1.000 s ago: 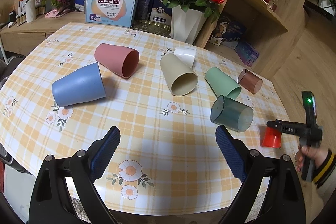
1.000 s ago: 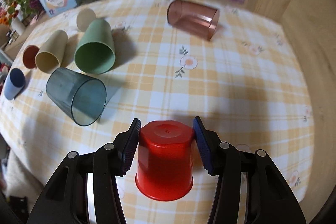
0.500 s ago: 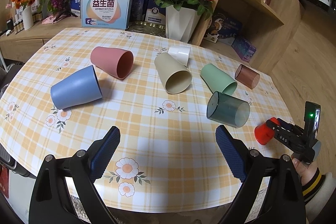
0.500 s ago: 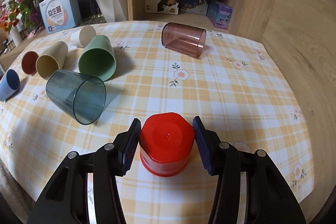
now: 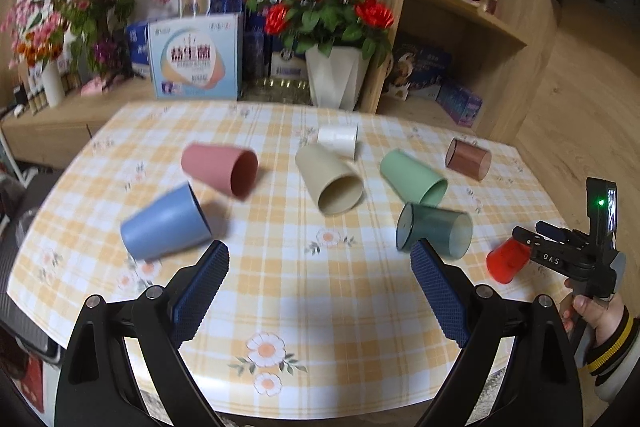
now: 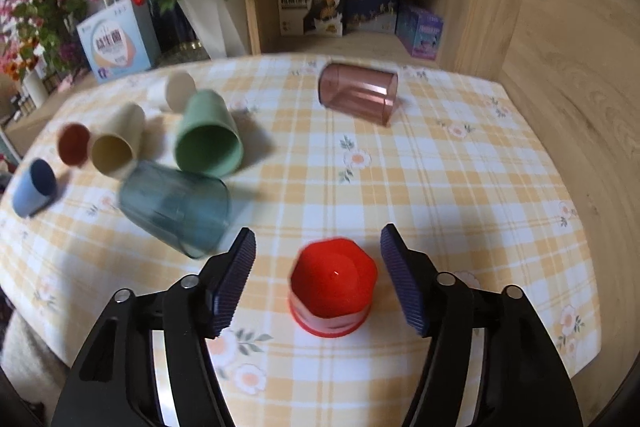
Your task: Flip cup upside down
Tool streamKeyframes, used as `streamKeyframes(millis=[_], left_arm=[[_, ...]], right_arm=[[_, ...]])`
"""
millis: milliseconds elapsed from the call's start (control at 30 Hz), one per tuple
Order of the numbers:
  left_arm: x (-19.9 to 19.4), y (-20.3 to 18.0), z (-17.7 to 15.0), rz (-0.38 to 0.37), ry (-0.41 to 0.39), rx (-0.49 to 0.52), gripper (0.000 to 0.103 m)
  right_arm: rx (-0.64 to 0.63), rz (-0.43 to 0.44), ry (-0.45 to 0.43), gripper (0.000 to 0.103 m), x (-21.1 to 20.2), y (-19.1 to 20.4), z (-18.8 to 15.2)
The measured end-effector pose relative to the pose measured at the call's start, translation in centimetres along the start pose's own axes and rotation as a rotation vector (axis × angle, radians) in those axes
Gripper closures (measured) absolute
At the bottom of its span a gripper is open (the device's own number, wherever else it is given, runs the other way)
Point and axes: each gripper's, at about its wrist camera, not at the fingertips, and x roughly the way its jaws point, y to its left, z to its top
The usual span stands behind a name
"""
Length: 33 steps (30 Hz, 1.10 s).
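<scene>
A red cup stands upside down on the checked tablecloth, rim on the cloth, between the fingers of my right gripper. The right jaws are open and clear of the cup on both sides. In the left wrist view the red cup sits at the table's right edge in front of the right gripper. My left gripper is open and empty above the table's near edge.
Several cups lie on their sides: dark teal, green, beige, white, pink, blue, brown translucent. A white vase of red roses, boxes and a wooden shelf stand behind the table.
My right gripper turned the red cup bottom-up, set it on the cloth and opened off it. My left gripper rose and tilted up a little.
</scene>
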Motion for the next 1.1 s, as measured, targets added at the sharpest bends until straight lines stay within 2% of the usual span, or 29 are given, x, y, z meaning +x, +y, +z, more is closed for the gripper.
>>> streamKeyframes(millis=[67,167,200,467,667,833,1100], left_arm=[[-1.2,0.1,0.9,-0.004,-0.024,0.011,0.013],[-3.0,-0.1,2.1,-0.008,-0.065,0.040,0.009],[-3.8,-0.2,2.4,-0.006,-0.085,0.052,0.008],[-9.6,-1.7,3.6,-0.003,-0.192,0.129,0.006],[-12.3,-3.0,3.3,-0.028,-0.218,0.149,0.006],[-13.4,-3.5,3.1,-0.013,-0.244,0.144,0.006],[-13.2,-3.5,3.2,0.014,-0.239,0.130,0.006]], right_arm=[[0.005,0.027,-0.028,0.036,-1.9,0.4,0.6],[0.001,0.046,-0.086,0.017,-5.4,1.2,1.5],[0.002,0.045,-0.113,0.013,-6.7,1.5,1.7],[0.033,0.054,-0.280,0.013,-16.6,3.5,1.7],[0.064,0.044,-0.332,0.013,-20.9,4.0,1.1],[0.064,0.032,-0.346,0.013,-22.6,4.2,0.7],[0.067,0.015,-0.363,0.013,-23.4,4.3,0.6]])
